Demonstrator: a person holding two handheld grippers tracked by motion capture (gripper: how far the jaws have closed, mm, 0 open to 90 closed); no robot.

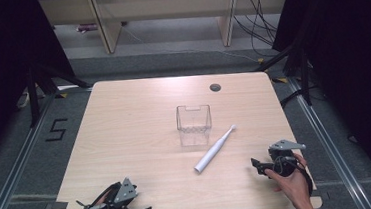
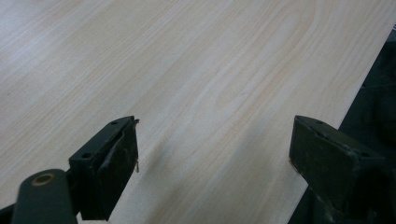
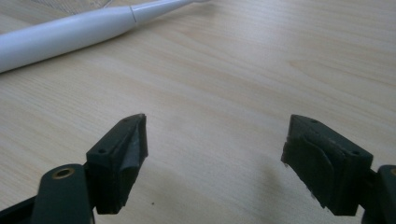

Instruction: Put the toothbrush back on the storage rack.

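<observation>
A white electric toothbrush [image 1: 215, 149] lies slanted on the light wooden table [image 1: 139, 113], its head toward a clear plastic box [image 1: 193, 124] that stands upright just behind it. In the right gripper view the toothbrush [image 3: 70, 30] crosses the top left, well beyond the jaws. My right gripper [image 1: 259, 165] rests near the front right edge, a short way right of the toothbrush handle, its jaws [image 3: 212, 156] wide apart over bare wood. My left gripper [image 1: 112, 208] sits at the front left edge, also open [image 2: 212, 158] with nothing between its jaws.
A round cable hole [image 1: 215, 87] sits near the table's far right. The table's edge runs close along the right jaw in the left gripper view. Beyond the table are grey floor, wooden furniture legs and loose cables.
</observation>
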